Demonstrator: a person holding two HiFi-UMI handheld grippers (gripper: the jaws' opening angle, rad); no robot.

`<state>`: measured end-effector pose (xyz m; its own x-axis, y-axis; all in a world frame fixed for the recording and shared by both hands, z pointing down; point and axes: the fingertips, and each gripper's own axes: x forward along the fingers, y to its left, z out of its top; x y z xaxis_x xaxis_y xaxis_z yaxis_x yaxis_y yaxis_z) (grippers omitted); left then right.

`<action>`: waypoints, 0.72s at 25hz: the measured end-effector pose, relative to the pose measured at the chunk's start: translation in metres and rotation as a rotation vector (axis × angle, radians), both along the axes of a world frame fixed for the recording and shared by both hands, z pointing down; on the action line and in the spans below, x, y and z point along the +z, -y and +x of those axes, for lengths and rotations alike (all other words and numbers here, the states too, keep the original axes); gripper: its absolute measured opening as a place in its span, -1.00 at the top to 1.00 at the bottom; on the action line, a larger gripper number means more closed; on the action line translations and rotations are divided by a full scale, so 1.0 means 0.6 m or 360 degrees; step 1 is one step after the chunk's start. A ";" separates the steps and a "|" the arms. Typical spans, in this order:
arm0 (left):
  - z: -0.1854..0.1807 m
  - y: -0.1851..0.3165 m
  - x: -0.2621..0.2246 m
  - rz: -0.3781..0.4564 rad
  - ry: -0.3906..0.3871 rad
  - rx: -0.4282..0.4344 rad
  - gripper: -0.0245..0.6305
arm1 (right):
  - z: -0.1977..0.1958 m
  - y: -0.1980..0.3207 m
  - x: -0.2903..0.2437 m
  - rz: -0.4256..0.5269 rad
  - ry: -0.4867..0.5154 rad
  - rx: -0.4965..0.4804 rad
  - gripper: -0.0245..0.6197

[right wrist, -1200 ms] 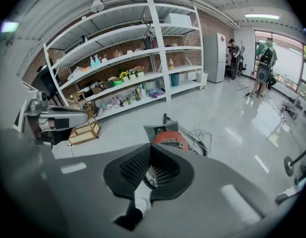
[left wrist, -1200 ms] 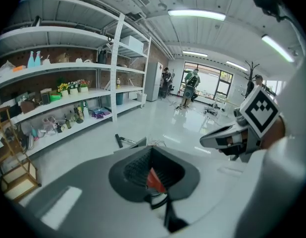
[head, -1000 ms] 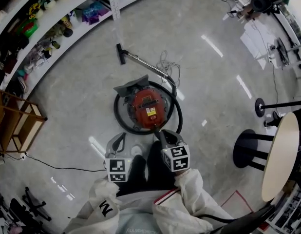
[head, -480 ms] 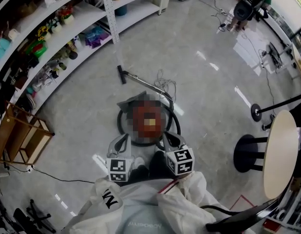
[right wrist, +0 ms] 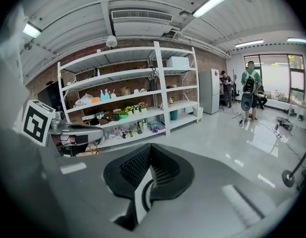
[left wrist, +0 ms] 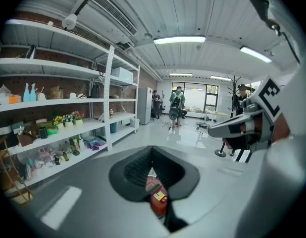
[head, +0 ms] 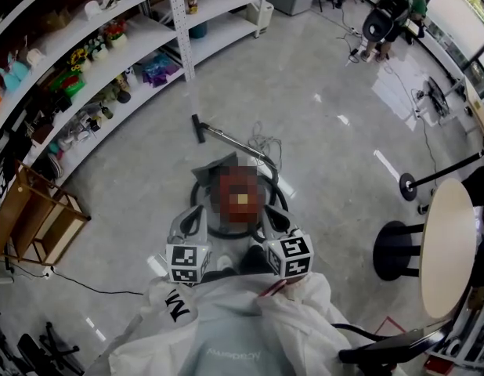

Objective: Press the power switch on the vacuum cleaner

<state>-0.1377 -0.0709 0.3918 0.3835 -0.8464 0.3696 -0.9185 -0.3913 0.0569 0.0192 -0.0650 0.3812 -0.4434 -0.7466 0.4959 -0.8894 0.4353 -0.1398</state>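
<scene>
Closing in on the vacuum, power switch not yet pressed.
Over the last second I've drawn nearer. The shelves [head: 152, 30], holding small toys and bottles, stand well off. The vacuum cleaner [head: 240, 198] sits on the floor just ahead, its switch blurred out. The left gripper [head: 192, 222] and right gripper [head: 275, 224], both pressed together and empty, hover at its near edge.

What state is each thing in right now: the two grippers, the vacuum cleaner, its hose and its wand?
Left gripper: shut, empty, held high above the vacuum cleaner.
Right gripper: shut, empty.
Vacuum cleaner: standing on the floor, no gripper touching it.
Hose: curled around the vacuum body.
Wand: lying flat on the floor.
Power cord: loose on the floor.
</scene>
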 end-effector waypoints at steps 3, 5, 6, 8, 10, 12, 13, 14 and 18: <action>-0.001 0.000 -0.013 0.0034 -0.0005 0.0002 0.93 | 0.001 0.000 -0.012 0.0033 -0.0004 0.0012 0.92; -0.001 0.000 -0.016 0.0044 -0.0009 0.0007 0.93 | 0.002 -0.001 -0.020 0.0051 -0.0007 0.0024 0.92; -0.001 0.001 -0.016 0.0046 -0.0011 0.0014 0.93 | 0.002 -0.002 -0.024 0.0058 -0.0010 0.0031 0.92; 0.001 -0.001 -0.017 0.0043 -0.0015 0.0027 0.93 | 0.004 -0.009 -0.026 0.0056 -0.0016 0.0045 0.92; 0.005 -0.007 -0.014 0.0035 -0.0019 0.0041 0.93 | 0.008 -0.021 -0.019 0.0036 -0.0022 0.0061 0.92; 0.009 -0.013 -0.009 0.0025 -0.0020 0.0057 0.93 | 0.016 -0.031 -0.009 0.0014 -0.0025 0.0085 0.92; 0.011 -0.016 -0.007 0.0020 -0.0019 0.0066 0.93 | 0.020 -0.035 -0.006 0.0005 -0.0025 0.0098 0.92; 0.013 -0.020 -0.005 0.0017 -0.0017 0.0073 0.93 | 0.024 -0.040 -0.003 -0.0003 -0.0025 0.0109 0.92; 0.020 -0.032 -0.005 0.0004 0.0003 0.0087 0.93 | 0.032 -0.053 0.002 -0.0028 -0.0017 0.0122 0.92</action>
